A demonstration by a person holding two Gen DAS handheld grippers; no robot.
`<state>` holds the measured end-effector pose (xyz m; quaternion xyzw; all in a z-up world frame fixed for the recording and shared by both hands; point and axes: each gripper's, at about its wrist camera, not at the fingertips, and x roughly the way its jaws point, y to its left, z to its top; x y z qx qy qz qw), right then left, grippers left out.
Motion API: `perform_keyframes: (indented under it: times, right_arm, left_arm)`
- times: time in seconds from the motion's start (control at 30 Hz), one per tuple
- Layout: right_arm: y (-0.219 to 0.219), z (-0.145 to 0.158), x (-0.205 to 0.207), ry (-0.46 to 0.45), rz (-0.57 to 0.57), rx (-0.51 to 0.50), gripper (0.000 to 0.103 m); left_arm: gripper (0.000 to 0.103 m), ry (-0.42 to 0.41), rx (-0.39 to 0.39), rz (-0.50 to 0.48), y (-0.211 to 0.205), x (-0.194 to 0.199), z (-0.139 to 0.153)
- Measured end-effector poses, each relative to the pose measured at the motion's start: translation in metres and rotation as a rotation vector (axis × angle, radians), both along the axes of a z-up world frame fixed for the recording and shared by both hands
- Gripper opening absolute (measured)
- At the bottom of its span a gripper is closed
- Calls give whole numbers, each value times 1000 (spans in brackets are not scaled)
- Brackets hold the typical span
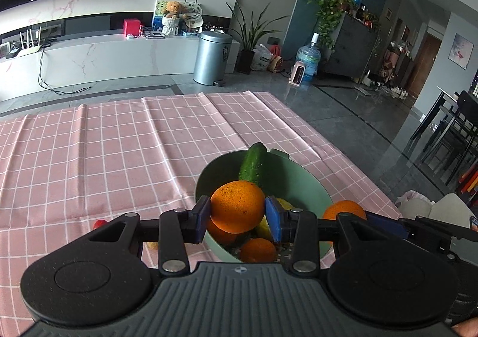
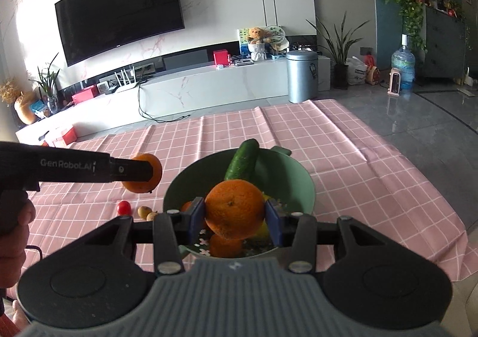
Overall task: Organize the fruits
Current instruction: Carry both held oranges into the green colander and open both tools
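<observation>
A green bowl (image 1: 301, 181) stands on the pink checked tablecloth (image 1: 119, 151); it shows in the right wrist view too (image 2: 286, 178). In it lie a cucumber (image 1: 254, 163), oranges (image 1: 258, 250) and something yellow. My left gripper (image 1: 238, 211) is shut on an orange (image 1: 236, 205) above the bowl's left side. My right gripper (image 2: 236, 214) is shut on another orange (image 2: 234, 208) above the bowl. In the right wrist view the left gripper (image 2: 140, 172) holds its orange (image 2: 155, 169) left of the bowl. In the left wrist view the right gripper's orange (image 1: 340, 208) shows at the right.
A red tomato (image 2: 124, 207) and two small yellowish fruits (image 2: 144, 211) lie on the cloth left of the bowl. The table's right edge (image 2: 418, 202) drops to the grey floor. A TV unit and a metal bin (image 2: 301, 77) stand beyond the table.
</observation>
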<state>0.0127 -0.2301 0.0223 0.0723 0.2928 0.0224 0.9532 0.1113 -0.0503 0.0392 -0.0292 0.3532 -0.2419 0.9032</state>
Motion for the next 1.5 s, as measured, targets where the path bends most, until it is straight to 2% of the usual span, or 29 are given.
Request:
perform_keyframes:
  times: [0.23,0.4,0.6,0.87,1.2,1.5]
  right_arm:
    - [-13,-6,14,37,-7,20,41]
    - [-12,-15,29,91,26,-25,41]
    - [-8,-25,48,158,93,-106,41]
    - [-7,-37,59,229,118,-103,41]
    - [-6,-43,61,255,124,-87,42]
    - [-9,-42,61,248,118,-73,43]
  left_arm:
    - [45,74,41,-67,-26,14,-16]
    - [45,144,64,-101,-36,24,-30]
    - [45,208,136,-155,-40,32,-38]
    - [45,266,232,-184,-49,40,-47]
    - [45,301,247,-187,-55,44,-51]
    - [47,327,217,-164,-52,46,-52]
